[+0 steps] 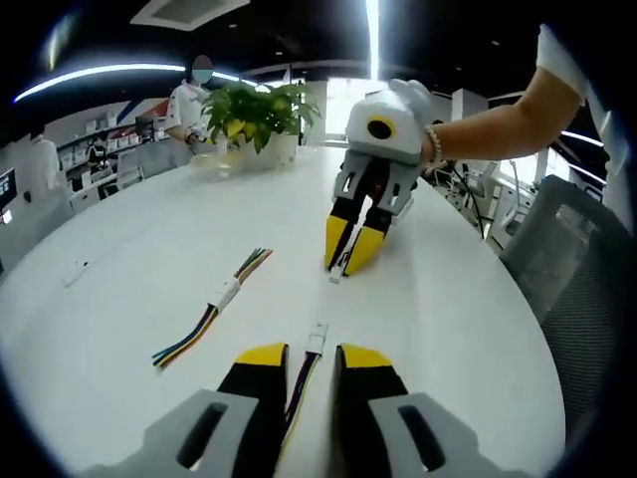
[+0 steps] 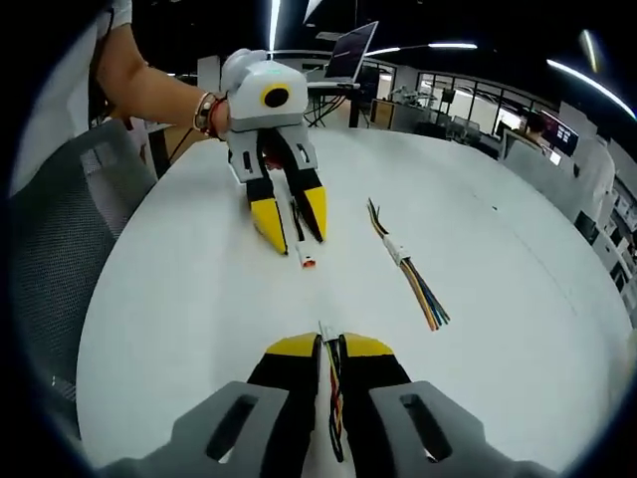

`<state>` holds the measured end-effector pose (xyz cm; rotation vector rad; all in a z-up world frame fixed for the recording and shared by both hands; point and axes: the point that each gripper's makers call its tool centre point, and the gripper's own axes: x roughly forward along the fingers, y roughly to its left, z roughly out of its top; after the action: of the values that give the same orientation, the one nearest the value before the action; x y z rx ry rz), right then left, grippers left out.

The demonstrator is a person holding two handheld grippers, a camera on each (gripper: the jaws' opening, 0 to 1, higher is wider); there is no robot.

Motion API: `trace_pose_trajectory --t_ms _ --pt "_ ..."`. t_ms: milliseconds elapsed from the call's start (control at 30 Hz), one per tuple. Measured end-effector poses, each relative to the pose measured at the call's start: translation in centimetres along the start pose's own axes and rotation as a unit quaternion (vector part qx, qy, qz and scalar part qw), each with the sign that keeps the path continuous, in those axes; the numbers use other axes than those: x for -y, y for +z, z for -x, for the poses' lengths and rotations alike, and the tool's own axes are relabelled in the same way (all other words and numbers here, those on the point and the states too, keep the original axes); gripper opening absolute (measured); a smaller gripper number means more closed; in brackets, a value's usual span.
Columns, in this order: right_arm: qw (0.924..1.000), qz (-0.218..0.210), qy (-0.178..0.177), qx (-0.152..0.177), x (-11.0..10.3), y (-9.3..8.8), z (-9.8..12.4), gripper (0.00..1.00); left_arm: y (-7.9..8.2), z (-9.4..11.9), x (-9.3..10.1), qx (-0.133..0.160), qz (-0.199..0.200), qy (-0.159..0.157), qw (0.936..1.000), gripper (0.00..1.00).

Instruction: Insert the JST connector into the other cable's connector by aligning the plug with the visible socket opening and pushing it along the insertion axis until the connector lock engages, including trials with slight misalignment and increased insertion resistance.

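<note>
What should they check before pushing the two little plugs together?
1. Left claw gripping its multicoloured wire cable with the white plastic connector: ok, the connector sticks out past the yellow tips.
2. Right claw gripping its own coloured cable with a small white connector: ok.
3. Connectors facing each other: ok roughly, the claws point at one another across the white round table.
4. Plug exactly lined up with the socket opening: cannot tell, too small.
5. Connectors touching: not ok yet, bare table lies between them.
6. Already joined spare cable pair out of the path: ok, it lies off to one side.
</note>
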<state>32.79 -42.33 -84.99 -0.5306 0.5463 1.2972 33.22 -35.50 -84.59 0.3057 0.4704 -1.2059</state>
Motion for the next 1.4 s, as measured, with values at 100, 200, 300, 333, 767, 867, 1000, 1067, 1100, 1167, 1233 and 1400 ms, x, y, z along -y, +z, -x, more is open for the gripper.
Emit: trace_pose_trajectory --t_ms 100,200,300,333,767,867,1000,1067,1100,1167,1233,1400 --pt "1.0 0.0 0.0 0.003 -0.04 0.04 -0.01 0.05 0.04 -0.05 0.04 0.002 -0.004 -0.003 1.0 0.08" --pt "1.0 0.0 0.0 0.004 -0.06 0.06 -0.02 0.05 0.04 -0.01 -0.09 0.005 -0.001 -0.003 1.0 0.05" --pt "1.0 -0.001 0.0 0.006 -0.07 0.07 -0.05 0.05 0.04 -0.04 -0.06 0.007 0.0 -0.003 1.0 0.03" --pt "1.0 -0.001 -0.001 0.007 -0.06 0.07 -0.06 0.05 0.05 -0.07 -0.07 0.008 0.0 -0.003 1.0 0.03" --pt "0.9998 0.013 0.002 0.017 -0.17 0.23 -0.1 0.03 0.34 -0.54 -0.2 0.011 -0.008 -0.012 0.9998 0.01" --pt "0.9997 0.015 0.003 0.017 -0.26 0.31 -0.13 0.03 0.4 -0.66 -0.17 0.01 -0.012 -0.015 0.9998 0.0" --pt "0.9998 0.011 0.003 0.018 -0.27 0.39 -0.2 0.02 0.57 -0.79 0.0 0.006 -0.02 -0.018 0.9996 0.0" --pt "0.9998 0.007 0.003 0.017 -0.24 0.4 -0.21 0.02 0.59 -0.8 -0.13 0.004 -0.021 -0.017 0.9996 0.0" --pt "0.9999 0.005 0.002 0.016 -0.19 0.39 -0.2 0.02 0.57 -0.76 -0.12 0.003 -0.02 -0.019 0.9996 0.0" --pt "0.9999 0.001 0.001 0.015 -0.1 0.36 -0.19 0.02 0.53 -0.66 -0.12 0.001 -0.024 -0.019 0.9995 0.0" --pt "0.9999 -0.001 0.0 0.013 -0.07 0.33 -0.16 0.02 0.6 -0.53 -0.24 0.001 -0.023 -0.019 0.9995 0.0" --pt "1.0 -0.006 0.0 0.006 -0.04 0.31 -0.15 0.02 0.96 -0.24 -0.32 0.001 -0.027 -0.017 0.9995 0.0"
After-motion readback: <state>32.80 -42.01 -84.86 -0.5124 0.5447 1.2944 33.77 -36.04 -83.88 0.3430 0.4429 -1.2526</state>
